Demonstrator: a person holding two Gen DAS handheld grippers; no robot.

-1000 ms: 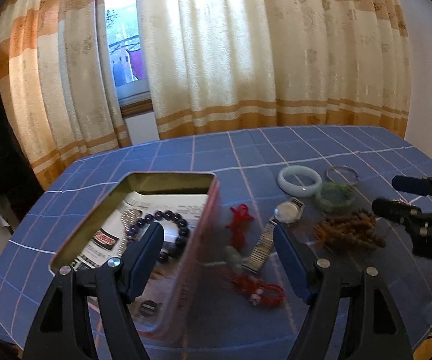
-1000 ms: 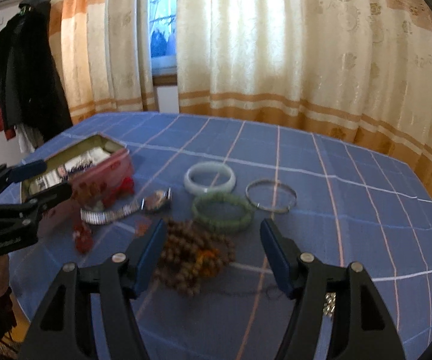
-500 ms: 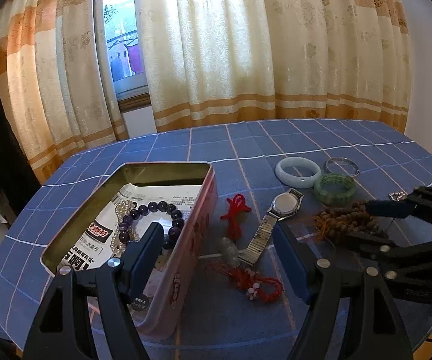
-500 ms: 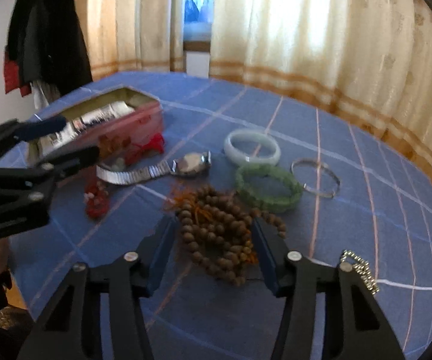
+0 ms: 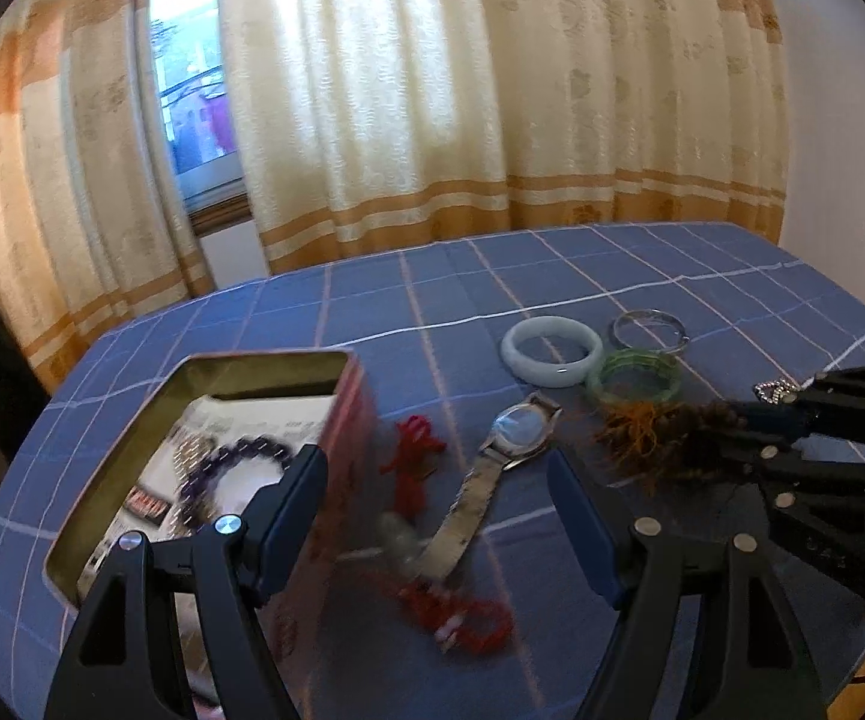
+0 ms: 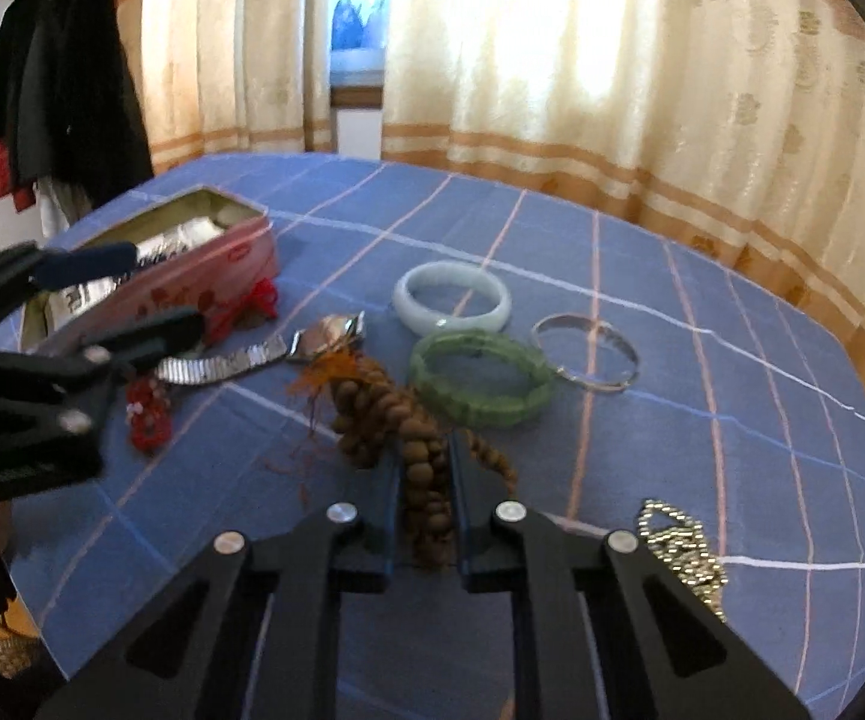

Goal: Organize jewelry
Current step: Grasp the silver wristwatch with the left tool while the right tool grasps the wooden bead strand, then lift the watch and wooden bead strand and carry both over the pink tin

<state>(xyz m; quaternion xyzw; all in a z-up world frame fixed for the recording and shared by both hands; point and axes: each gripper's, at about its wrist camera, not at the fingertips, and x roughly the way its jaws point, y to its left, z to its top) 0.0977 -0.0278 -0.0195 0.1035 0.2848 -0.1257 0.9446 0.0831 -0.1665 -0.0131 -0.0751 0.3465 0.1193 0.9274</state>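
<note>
My right gripper [image 6: 423, 468] is shut on the brown wooden bead string [image 6: 396, 414], whose orange tassel [image 6: 327, 372] trails left; it also shows in the left wrist view [image 5: 672, 438]. My left gripper [image 5: 435, 489] is open and empty, beside the open pink tin [image 5: 348, 414] that holds a purple bead bracelet [image 5: 234, 462]. A watch [image 5: 516, 432], red cord charms [image 5: 414, 450], a white jade bangle [image 6: 453, 297], a green bangle [image 6: 480, 384] and a thin silver bangle [image 6: 585, 348] lie on the blue cloth.
A gold chain [image 6: 681, 552] lies at the right fingertip side. The round table [image 6: 732, 420] has a blue checked cloth; its edge is near on the right and front. Curtains and a window stand behind. Dark coats [image 6: 66, 78] hang at far left.
My right gripper has moved down onto the brown bead string and shut on it. My left gripper has stayed open near the tin, shifting slightly.
</note>
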